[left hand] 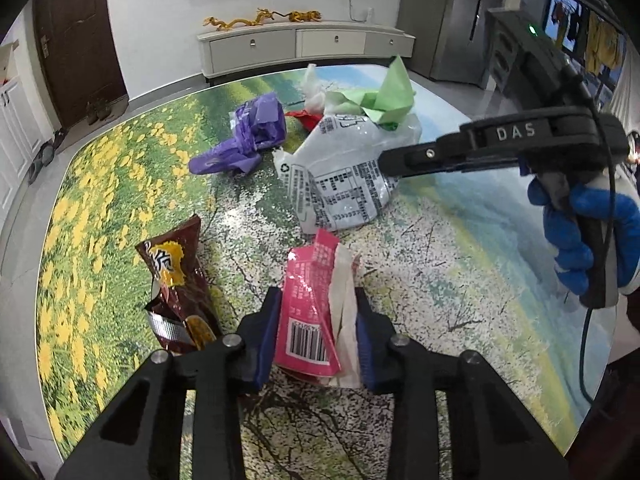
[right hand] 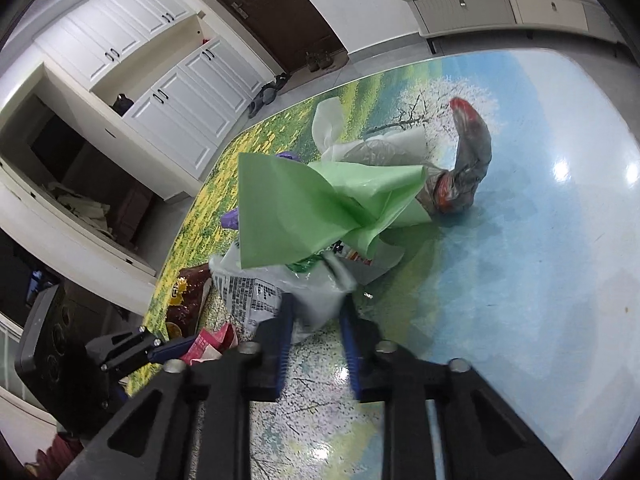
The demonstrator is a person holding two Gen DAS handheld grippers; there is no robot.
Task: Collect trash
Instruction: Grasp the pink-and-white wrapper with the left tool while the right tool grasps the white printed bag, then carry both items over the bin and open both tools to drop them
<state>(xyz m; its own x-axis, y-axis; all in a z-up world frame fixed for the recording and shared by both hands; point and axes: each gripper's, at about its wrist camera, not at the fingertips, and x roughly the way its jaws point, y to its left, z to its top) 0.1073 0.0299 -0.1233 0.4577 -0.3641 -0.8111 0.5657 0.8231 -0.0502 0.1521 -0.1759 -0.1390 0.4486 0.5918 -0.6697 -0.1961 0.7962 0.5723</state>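
Brown snack wrapper (left hand: 176,292): flat on the table (left hand: 460,280), just left of the left gripper.
Left gripper (left hand: 316,316): fingers clenched on a pink wrapper (left hand: 308,304) and white paper.
Purple bag (left hand: 248,136): far side, crumpled.
White printed bag (left hand: 344,176): table centre, green paper (left hand: 388,96) on top.
Right gripper (right hand: 316,312): fingers clamped on the white printed bag's edge.
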